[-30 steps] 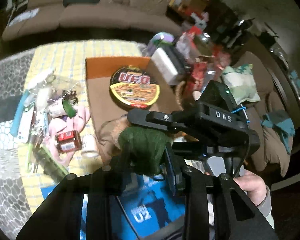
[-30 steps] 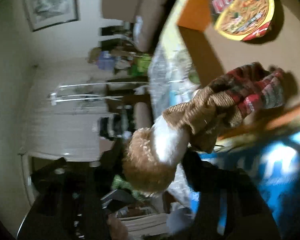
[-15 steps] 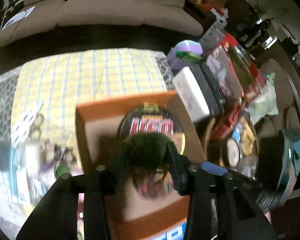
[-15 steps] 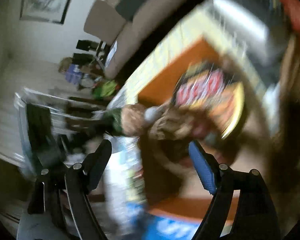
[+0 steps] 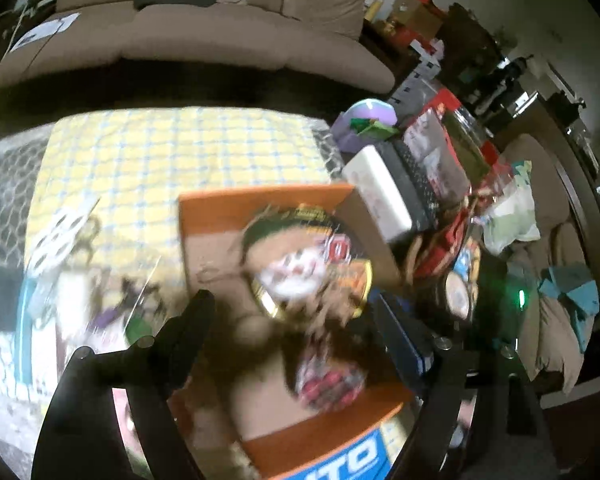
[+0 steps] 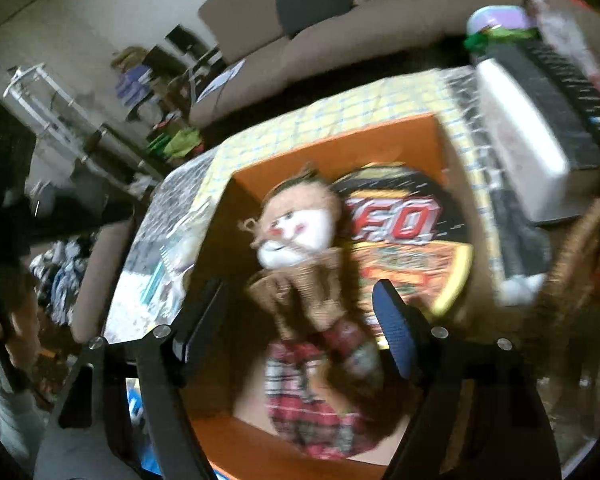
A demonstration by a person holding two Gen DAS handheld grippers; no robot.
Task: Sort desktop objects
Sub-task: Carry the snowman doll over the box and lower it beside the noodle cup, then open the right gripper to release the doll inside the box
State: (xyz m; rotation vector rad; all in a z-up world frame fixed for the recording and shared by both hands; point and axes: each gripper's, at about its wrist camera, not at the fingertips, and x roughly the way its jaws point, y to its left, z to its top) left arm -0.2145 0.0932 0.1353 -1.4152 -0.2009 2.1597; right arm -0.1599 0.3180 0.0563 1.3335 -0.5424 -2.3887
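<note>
We find the doll (image 6: pixel 300 292) lying in the orange box (image 6: pixel 332 136), head toward the far wall, skirt toward us, its long axis running away from both tongs. It rests partly against the noodle bowl (image 6: pixel 412 248). The left tongs (image 5: pixel 288 328) stand wide and are opening, nothing pressed between them. The right tongs (image 6: pixel 296 312) straddle the doll's body without touching and are closing. We judge the right hand nearer.

left tool (image 5: pixel 288 320) jaws opening | doll (image 5: pixel 296 276) blurred, in orange box (image 5: pixel 260 204) on noodle bowl (image 5: pixel 356 276)
</note>
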